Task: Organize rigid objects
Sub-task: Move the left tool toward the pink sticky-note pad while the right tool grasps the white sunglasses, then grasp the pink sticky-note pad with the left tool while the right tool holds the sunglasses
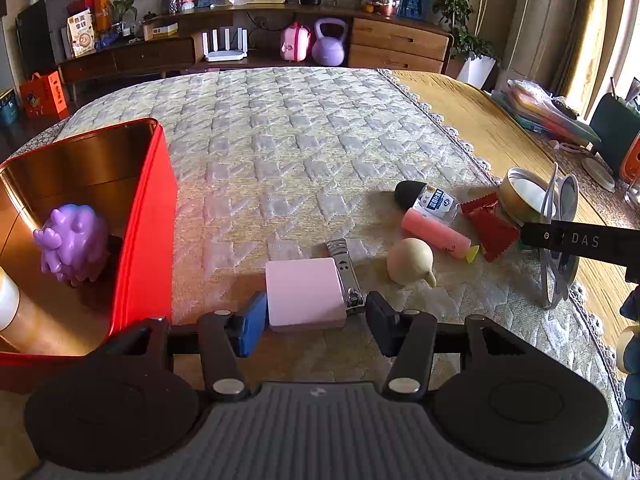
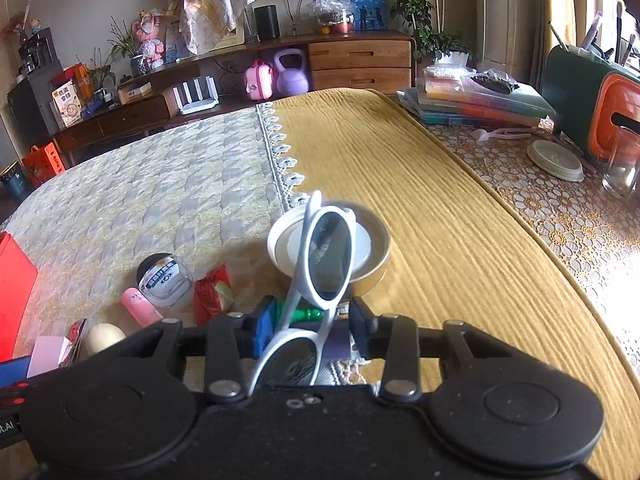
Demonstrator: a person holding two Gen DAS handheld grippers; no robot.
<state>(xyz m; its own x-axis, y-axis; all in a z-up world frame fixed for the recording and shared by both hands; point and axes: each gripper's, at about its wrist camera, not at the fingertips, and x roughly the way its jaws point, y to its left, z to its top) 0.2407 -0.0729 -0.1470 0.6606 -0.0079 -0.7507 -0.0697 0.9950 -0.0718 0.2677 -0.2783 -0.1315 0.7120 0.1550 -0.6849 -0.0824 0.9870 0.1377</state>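
Observation:
My left gripper is low over the quilted mat. Its blue pad rests flush against a pink square box, and its black pad presses a metal nail clipper lying along the box's other side. My right gripper is shut on white sunglasses and holds them upright in front of a round gold tin. A red open tin at the left holds a purple spiky toy. A beige bulb, pink tube, small bottle and red wrapper lie between the grippers.
A yellow runner covers the table right of the mat. Stacked books, a green and orange case, a white lid and a glass stand at the far right. A wooden sideboard stands beyond the table.

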